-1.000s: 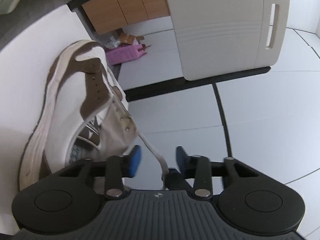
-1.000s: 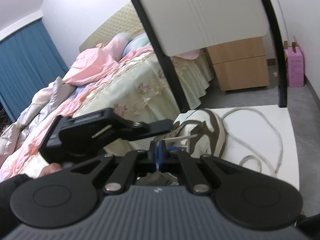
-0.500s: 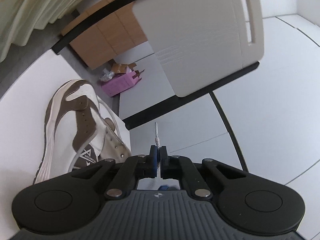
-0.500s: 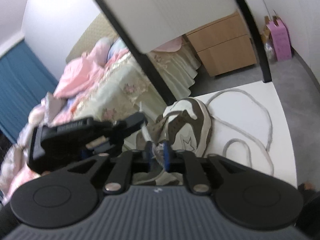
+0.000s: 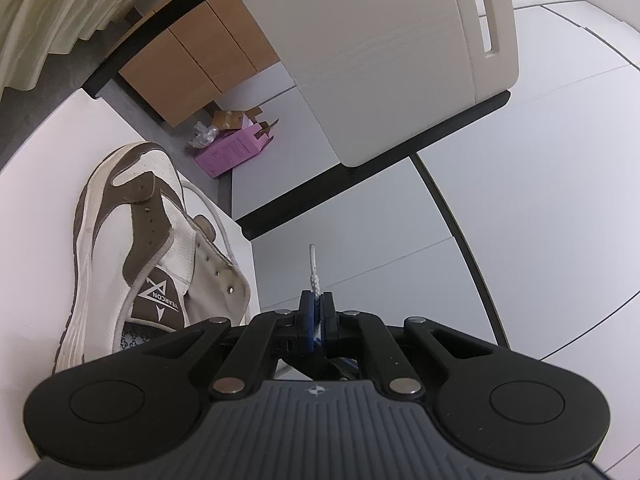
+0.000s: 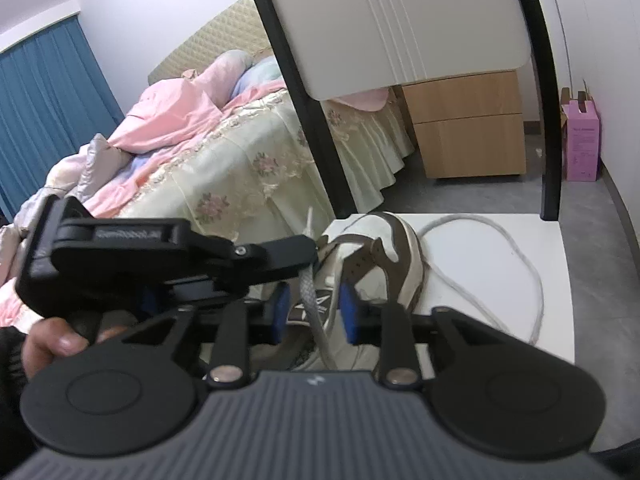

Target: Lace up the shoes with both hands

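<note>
A white and brown shoe (image 5: pixel 132 240) lies on the white table (image 5: pixel 40 200), toe pointing away. My left gripper (image 5: pixel 316 312) is shut on the grey lace, whose stiff tip (image 5: pixel 312 264) sticks out above the pads. In the right wrist view the left gripper (image 6: pixel 308 250) holds that lace just left of the shoe (image 6: pixel 384 256). The lace (image 6: pixel 310 304) hangs down between the blue pads (image 6: pixel 348 312) of my right gripper (image 6: pixel 314 310). Its jaws are closing, and the pads stand clear of the lace. More lace (image 6: pixel 520 256) loops over the table (image 6: pixel 480 320).
A chair with a pale back (image 6: pixel 400 20) and black frame stands just beyond the table. Behind it are a bed (image 6: pixel 200 160), a wooden nightstand (image 6: pixel 468 136) and a pink box (image 6: pixel 582 148) on the floor. A person's hand (image 6: pixel 52 344) grips the left tool.
My left gripper shut on the lace end, then rose a little and rolled. My right gripper, shut a second ago, let go, and its pads now stand apart around the lace.
</note>
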Available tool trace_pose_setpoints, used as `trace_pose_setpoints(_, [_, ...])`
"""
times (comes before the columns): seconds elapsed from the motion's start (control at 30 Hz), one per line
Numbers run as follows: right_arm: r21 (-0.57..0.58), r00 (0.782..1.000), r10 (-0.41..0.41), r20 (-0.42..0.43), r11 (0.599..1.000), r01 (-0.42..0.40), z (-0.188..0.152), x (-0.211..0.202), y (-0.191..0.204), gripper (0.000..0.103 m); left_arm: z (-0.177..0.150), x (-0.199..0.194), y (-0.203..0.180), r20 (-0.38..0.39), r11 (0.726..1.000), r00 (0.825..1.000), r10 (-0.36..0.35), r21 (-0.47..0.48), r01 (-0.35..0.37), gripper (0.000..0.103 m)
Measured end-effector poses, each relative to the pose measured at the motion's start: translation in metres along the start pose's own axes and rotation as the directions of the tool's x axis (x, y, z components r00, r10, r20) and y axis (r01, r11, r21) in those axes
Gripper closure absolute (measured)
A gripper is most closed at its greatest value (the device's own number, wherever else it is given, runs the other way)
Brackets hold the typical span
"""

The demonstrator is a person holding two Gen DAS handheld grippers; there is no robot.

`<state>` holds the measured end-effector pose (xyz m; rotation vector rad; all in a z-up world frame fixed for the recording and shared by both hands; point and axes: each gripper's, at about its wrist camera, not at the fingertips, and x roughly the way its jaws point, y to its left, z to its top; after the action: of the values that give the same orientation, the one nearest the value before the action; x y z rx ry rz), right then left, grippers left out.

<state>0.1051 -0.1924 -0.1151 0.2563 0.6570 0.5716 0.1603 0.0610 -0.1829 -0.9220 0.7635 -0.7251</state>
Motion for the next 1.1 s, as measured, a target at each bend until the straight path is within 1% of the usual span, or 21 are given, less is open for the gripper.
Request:
trace_pose_setpoints(0.03, [0.007, 1.000, 0.002, -0.003, 1.000, -0.002, 0.000, 0.001, -0.001, 0.096, 0.000, 0.000, 0.000, -0.002, 1.000, 1.000, -0.004, -0.001, 0.004, 0.100])
trace_pose_setpoints(0.1, [0.007, 1.000, -0.009, -0.001, 1.000, 0.009, -0.001, 0.001, 0.000, 0.096, -0.001, -0.001, 0.000, 0.006, 1.000, 1.000, -0.005, -0.008, 0.005, 0.100])
trace_pose_setpoints(0.17, [-0.017, 1.000, -0.022, 0.000, 1.000, 0.022, -0.001, 0.000, 0.003, 0.096, 0.001, -0.002, -0.001, 0.016, 1.000, 1.000, 0.005, -0.009, -0.005, 0.097])
trace_pose_setpoints(0.2, [-0.025, 1.000, -0.029, 0.000, 0.999, 0.029, -0.001, -0.001, 0.003, 0.097, 0.002, -0.003, -0.001, 0.021, 1.000, 1.000, 0.011, -0.008, -0.011, 0.091])
trace_pose_setpoints(0.23, [-0.032, 0.999, -0.035, 0.000, 0.999, 0.035, -0.001, -0.001, 0.004, 0.097, 0.002, -0.004, 0.000, 0.025, 1.000, 1.000, 0.014, -0.013, -0.014, 0.073])
trace_pose_setpoints(0.27, [-0.031, 0.999, -0.033, 0.000, 0.999, 0.033, 0.000, -0.001, 0.004, 0.097, 0.003, -0.005, 0.001, 0.027, 1.000, 1.000, 0.014, -0.024, -0.014, 0.060])
trace_pose_setpoints(0.3, [-0.029, 1.000, -0.031, -0.001, 0.999, 0.031, 0.000, -0.001, 0.004, 0.097, 0.004, -0.007, 0.003, 0.033, 0.999, 0.999, 0.011, -0.040, -0.010, 0.044])
trace_pose_setpoints(0.37, [-0.035, 1.000, -0.028, -0.007, 0.999, 0.028, -0.001, -0.001, 0.004, 0.097, 0.006, -0.011, 0.006, 0.054, 0.998, 0.999, -0.006, -0.062, 0.009, 0.044])
trace_pose_setpoints(0.5, [-0.062, 1.000, -0.017, -0.024, 0.998, 0.015, -0.004, 0.001, 0.008, 0.097, 0.010, -0.015, 0.016, 0.084, 0.990, 0.996, -0.017, -0.137, 0.028, 0.044])
trace_pose_setpoints(0.6, [-0.083, 0.999, 0.008, -0.033, 0.997, -0.011, -0.005, 0.001, 0.012, 0.097, 0.012, -0.015, 0.021, 0.094, 0.986, 0.995, -0.017, -0.165, 0.033, 0.048])
trace_pose_setpoints(0.67, [-0.097, 0.999, 0.021, -0.039, 0.995, -0.024, -0.005, 0.001, 0.015, 0.097, 0.013, -0.014, 0.023, 0.086, 0.982, 0.996, -0.019, -0.184, 0.034, 0.054])
trace_pose_setpoints(0.73, [-0.104, 0.999, 0.027, -0.047, 0.994, -0.032, -0.006, 0.002, 0.017, 0.097, 0.013, -0.013, 0.025, 0.079, 0.980, 0.997, -0.020, -0.194, 0.035, 0.066])
trace_pose_setpoints(0.77, [-0.106, 0.998, 0.031, -0.050, 0.994, -0.036, -0.006, 0.002, 0.017, 0.097, 0.012, -0.012, 0.025, 0.078, 0.980, 0.997, -0.021, -0.196, 0.036, 0.070])
trace_pose_setpoints(0.83, [-0.105, 0.998, 0.034, -0.049, 0.994, -0.039, -0.007, 0.002, 0.018, 0.097, 0.012, -0.012, 0.025, 0.078, 0.980, 0.997, -0.028, -0.196, 0.043, 0.090])
trace_pose_setpoints(0.9, [-0.104, 0.998, 0.035, -0.049, 0.994, -0.040, -0.007, 0.002, 0.019, 0.097, 0.012, -0.012, 0.024, 0.085, 0.980, 0.996, -0.030, -0.195, 0.046, 0.098])
trace_pose_setpoints(0.93, [-0.100, 0.998, 0.028, -0.053, 0.994, -0.033, -0.007, 0.002, 0.018, 0.097, 0.012, -0.012, 0.024, 0.086, 0.980, 0.996, -0.025, -0.197, 0.042, 0.100])
trace_pose_setpoints(1.0, [-0.091, 0.998, 0.003, -0.059, 0.996, -0.008, -0.008, 0.004, 0.017, 0.095, 0.011, -0.013, 0.024, 0.090, 0.980, 0.996, -0.016, -0.197, 0.034, 0.100])
trace_pose_setpoints(1.03, [-0.086, 0.998, -0.014, -0.061, 0.996, 0.009, -0.007, 0.004, 0.015, 0.093, 0.011, -0.014, 0.024, 0.095, 0.980, 0.995, -0.019, -0.195, 0.037, 0.100])
trace_pose_setpoints(1.1, [-0.075, 0.997, -0.046, -0.064, 0.996, 0.041, -0.007, 0.005, 0.012, 0.092, 0.011, -0.014, 0.023, 0.100, 0.981, 0.995, -0.022, -0.192, 0.041, 0.100])
